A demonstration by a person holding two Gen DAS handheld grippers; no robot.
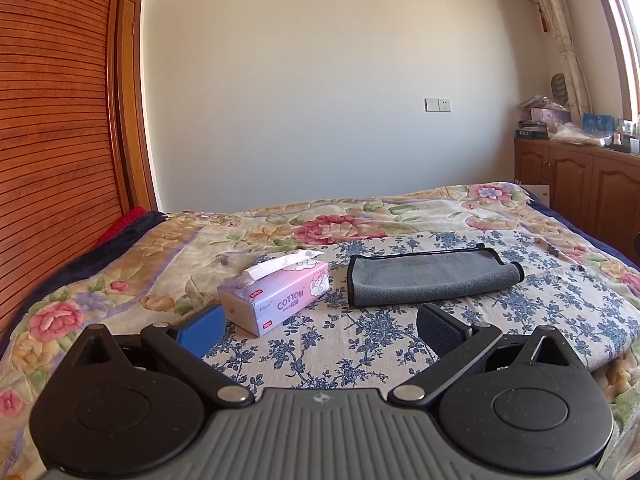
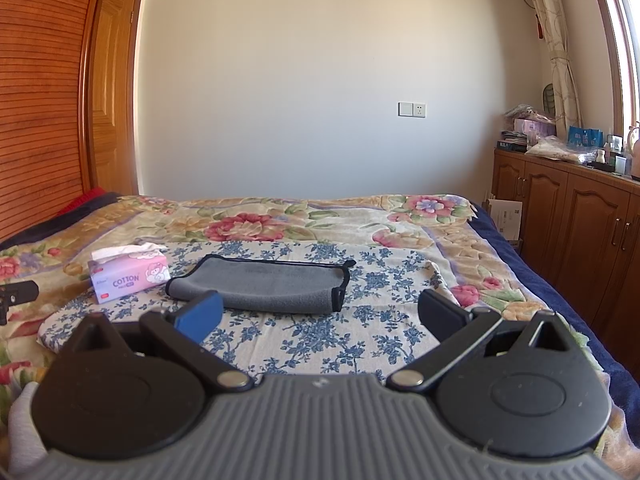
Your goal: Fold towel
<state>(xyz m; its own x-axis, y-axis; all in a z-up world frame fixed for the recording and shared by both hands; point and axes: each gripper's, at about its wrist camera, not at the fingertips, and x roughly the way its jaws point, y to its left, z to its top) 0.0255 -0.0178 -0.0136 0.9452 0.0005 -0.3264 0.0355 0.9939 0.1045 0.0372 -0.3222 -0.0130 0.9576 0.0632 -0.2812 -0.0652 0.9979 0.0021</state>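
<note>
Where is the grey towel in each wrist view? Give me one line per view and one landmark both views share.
Left wrist view: the grey towel lies right of centre on the blue-flowered cloth, beyond the open left gripper.
Right wrist view: it lies left of centre, just beyond the blue pad of the open right gripper.
Shared landmark: the pink tissue box, just left of the towel in both.

Bright daylight pouring in from the wood-framed window (image 2: 624, 60) at right, glass blown out white. Plain cream wall (image 1: 320, 80) evenly lit, w/ soft shading toward the corners. Both views sharp. Heavy fisheye bend: slatted brown wooden wardrobe (image 1: 48, 140) curves hard at the left edge.
</note>
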